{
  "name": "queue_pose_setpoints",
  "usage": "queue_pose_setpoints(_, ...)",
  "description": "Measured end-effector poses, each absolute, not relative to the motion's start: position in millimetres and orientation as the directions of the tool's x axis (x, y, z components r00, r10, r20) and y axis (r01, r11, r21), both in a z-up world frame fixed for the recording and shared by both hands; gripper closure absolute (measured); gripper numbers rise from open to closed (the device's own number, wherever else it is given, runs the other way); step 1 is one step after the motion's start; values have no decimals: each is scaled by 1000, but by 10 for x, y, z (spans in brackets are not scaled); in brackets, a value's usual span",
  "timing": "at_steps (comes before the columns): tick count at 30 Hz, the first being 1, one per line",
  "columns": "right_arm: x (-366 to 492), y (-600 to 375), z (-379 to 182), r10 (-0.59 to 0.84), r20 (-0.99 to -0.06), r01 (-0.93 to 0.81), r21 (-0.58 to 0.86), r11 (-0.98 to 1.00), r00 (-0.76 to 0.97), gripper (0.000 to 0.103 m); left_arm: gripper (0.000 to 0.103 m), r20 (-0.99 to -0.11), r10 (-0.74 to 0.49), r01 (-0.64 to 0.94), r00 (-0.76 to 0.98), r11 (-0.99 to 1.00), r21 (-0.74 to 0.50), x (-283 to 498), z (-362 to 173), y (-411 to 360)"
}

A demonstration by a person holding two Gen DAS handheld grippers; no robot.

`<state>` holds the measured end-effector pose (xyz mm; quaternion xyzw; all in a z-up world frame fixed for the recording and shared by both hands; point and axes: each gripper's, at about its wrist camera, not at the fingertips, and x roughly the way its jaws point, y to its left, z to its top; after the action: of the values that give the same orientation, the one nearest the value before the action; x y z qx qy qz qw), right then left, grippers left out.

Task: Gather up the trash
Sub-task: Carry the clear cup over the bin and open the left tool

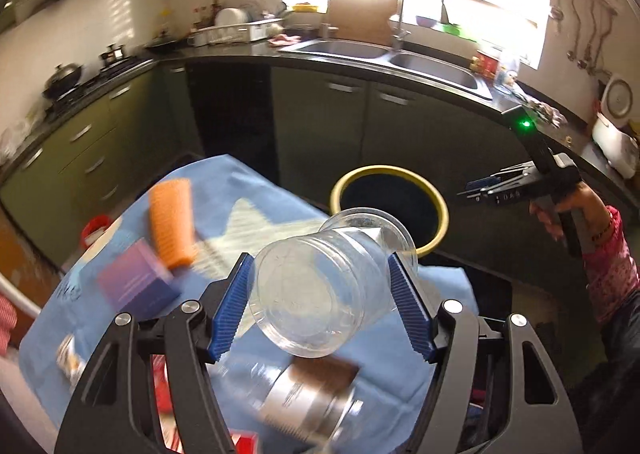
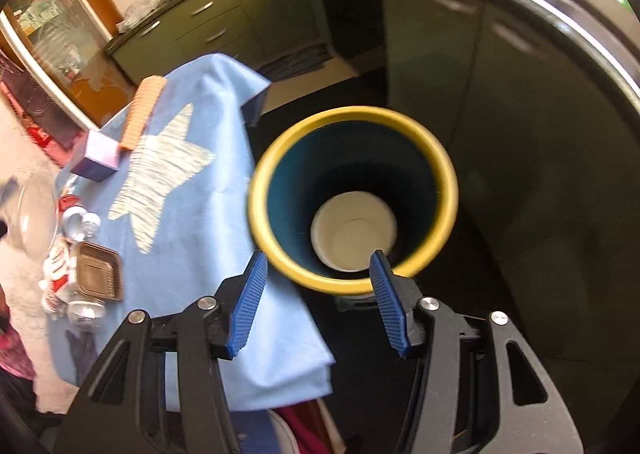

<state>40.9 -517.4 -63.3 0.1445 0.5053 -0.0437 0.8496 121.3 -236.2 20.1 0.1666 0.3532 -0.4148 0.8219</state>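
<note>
My left gripper [image 1: 320,268] is shut on a clear plastic cup [image 1: 320,278], held on its side above the blue cloth [image 1: 260,198], its mouth toward the yellow-rimmed bin [image 1: 436,210]. The cup also shows blurred at the left edge of the right wrist view [image 2: 28,214]. My right gripper [image 2: 318,266] is open and empty, right above the bin [image 2: 272,222]; a white paper cup [image 2: 354,232] lies inside it. The right gripper shows in the left wrist view [image 1: 492,184], beyond the bin. On the cloth [image 2: 208,238] lie a brown tray [image 2: 98,272] and crumpled wrappers [image 2: 60,266].
An orange ribbed roll [image 1: 172,222] and a purple box [image 1: 136,282] sit on the cloth's far left, also in the right wrist view [image 2: 142,114] [image 2: 100,156]. A plastic bottle [image 1: 296,402] lies under the left gripper. Green cabinets [image 1: 320,126] and a sink counter [image 1: 384,54] stand behind the bin.
</note>
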Motion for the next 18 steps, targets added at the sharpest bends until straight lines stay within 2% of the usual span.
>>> queue_pose_setpoints(11, -80, -5625, -671, 51, -846, 295, 241, 925, 531, 51, 35, -830, -490, 887, 265, 462, 11, 1639, -268, -4310)
queue_pose_setpoints(18, -227, -5770, -731, 41, -842, 327, 254, 910, 538, 49, 23, -864, -405, 869, 299, 489, 71, 1772, -593, -4891)
